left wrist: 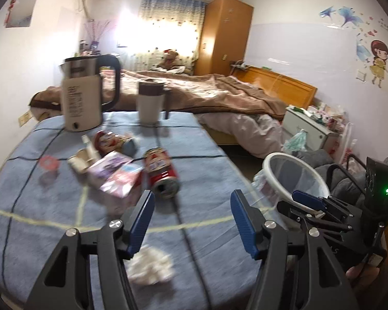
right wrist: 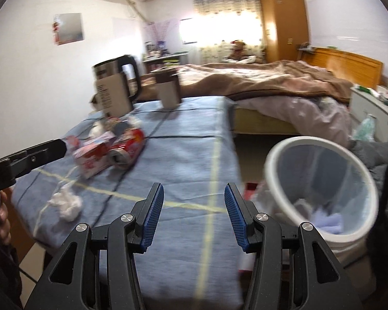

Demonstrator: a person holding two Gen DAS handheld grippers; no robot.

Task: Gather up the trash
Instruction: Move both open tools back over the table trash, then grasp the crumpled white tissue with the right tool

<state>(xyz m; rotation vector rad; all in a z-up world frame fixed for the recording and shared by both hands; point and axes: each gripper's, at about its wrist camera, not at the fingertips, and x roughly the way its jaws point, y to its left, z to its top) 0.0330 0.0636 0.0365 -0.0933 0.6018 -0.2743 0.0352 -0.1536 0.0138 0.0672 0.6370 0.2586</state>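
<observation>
Trash lies scattered on the blue checked cloth [left wrist: 51,222] that covers the table, and we take the red drink can [left wrist: 161,173] as our landmark. It lies on its side, its long axis running toward us and a little rightward, open end facing our left gripper [left wrist: 191,222]. Just left of the can sits a pink and white carton [left wrist: 116,178], touching or nearly so; beyond that, a crumpled paper cup [left wrist: 80,161] and a snack wrapper [left wrist: 108,142]. On our side of the can, close under the left tongs, rests a white tissue wad [left wrist: 152,266].

Both tongs stand spread with nothing between their pads. Our right gripper [right wrist: 194,217] hovers over bare cloth, to the right of the can, next to the white lined bin [right wrist: 320,188] standing off the table's edge.

We judge the left hand nearer to the wad and the can; the can wants a pinch across its width.
</observation>
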